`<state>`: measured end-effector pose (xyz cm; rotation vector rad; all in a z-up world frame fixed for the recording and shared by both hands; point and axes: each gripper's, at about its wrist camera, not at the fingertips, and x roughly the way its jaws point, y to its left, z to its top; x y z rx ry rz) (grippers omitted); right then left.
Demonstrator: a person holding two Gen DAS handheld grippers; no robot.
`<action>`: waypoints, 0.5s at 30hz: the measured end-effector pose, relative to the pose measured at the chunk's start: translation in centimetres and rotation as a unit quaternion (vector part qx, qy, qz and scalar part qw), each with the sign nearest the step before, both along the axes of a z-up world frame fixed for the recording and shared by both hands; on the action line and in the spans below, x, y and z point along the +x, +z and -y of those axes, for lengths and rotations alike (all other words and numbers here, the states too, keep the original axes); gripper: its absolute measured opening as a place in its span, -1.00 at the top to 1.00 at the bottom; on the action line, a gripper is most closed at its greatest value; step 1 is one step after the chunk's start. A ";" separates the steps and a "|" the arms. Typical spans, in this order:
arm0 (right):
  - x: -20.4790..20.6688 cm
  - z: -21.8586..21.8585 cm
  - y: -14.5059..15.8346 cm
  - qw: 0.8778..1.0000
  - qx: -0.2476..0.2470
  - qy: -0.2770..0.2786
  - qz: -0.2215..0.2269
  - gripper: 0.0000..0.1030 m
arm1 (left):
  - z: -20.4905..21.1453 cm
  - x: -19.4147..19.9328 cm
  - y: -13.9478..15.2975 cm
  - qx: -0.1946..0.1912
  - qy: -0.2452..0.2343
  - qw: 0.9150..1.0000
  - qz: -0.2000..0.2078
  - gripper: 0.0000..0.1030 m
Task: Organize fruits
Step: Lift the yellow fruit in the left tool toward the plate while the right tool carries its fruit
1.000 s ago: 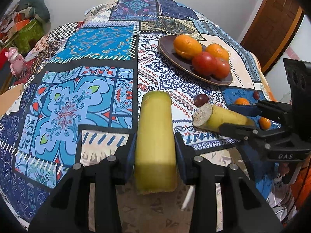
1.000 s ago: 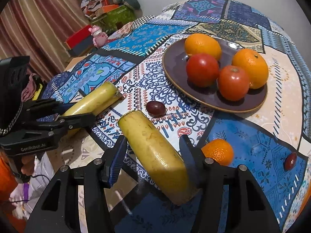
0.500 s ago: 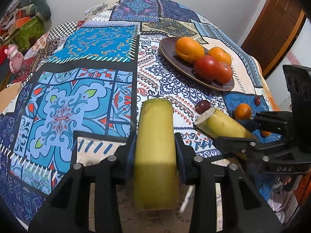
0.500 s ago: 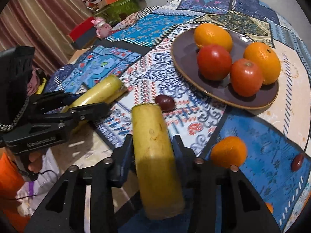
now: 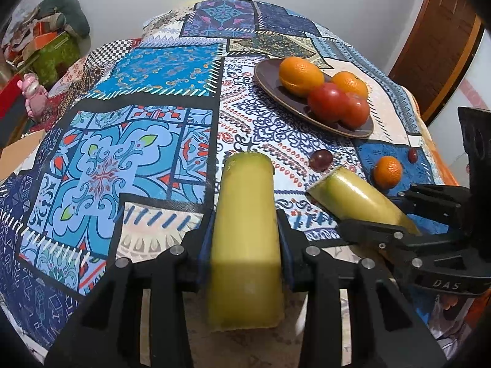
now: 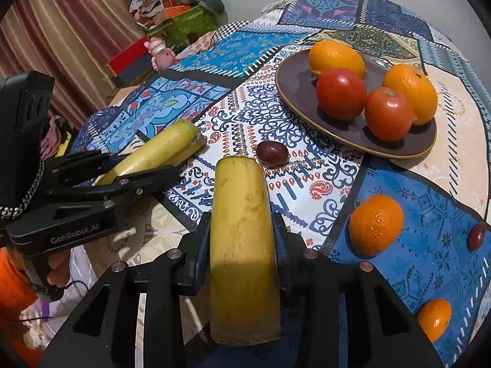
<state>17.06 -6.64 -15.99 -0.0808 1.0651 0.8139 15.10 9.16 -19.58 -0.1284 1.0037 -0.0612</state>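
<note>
— Left wrist view, nearest first: what are you holding?
— Your left gripper is clamped on a yellow-green banana piece, pads pressed against both its sides, the cut end pointing away over the patterned cloth.

— And your other hand?
— Your right gripper is closed the same way on a second banana piece; from the left camera it sits just to the right, angled toward the first piece, the two apart.

— What lies past the fingertips?
— A dark grape just beyond the right piece's tip, a small orange to its right on the blue patch, another grape and a second small orange near the edge.

— Farther still?
— The brown plate, holding two oranges and two tomatoes
</note>
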 end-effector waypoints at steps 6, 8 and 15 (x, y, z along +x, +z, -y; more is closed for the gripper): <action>0.0 1.3 1.8 0.999 0.028 -0.009 0.012 0.34 | -0.2 0.0 1.4 -0.010 0.008 1.000 0.008 0.27; 0.3 2.1 2.7 0.999 0.036 -0.020 0.023 0.34 | -0.2 0.3 2.1 -0.007 0.008 1.000 0.016 0.27; 1.5 4.3 5.6 0.995 0.056 -0.055 0.061 0.34 | 0.5 1.7 4.0 0.001 -0.003 0.999 0.034 0.27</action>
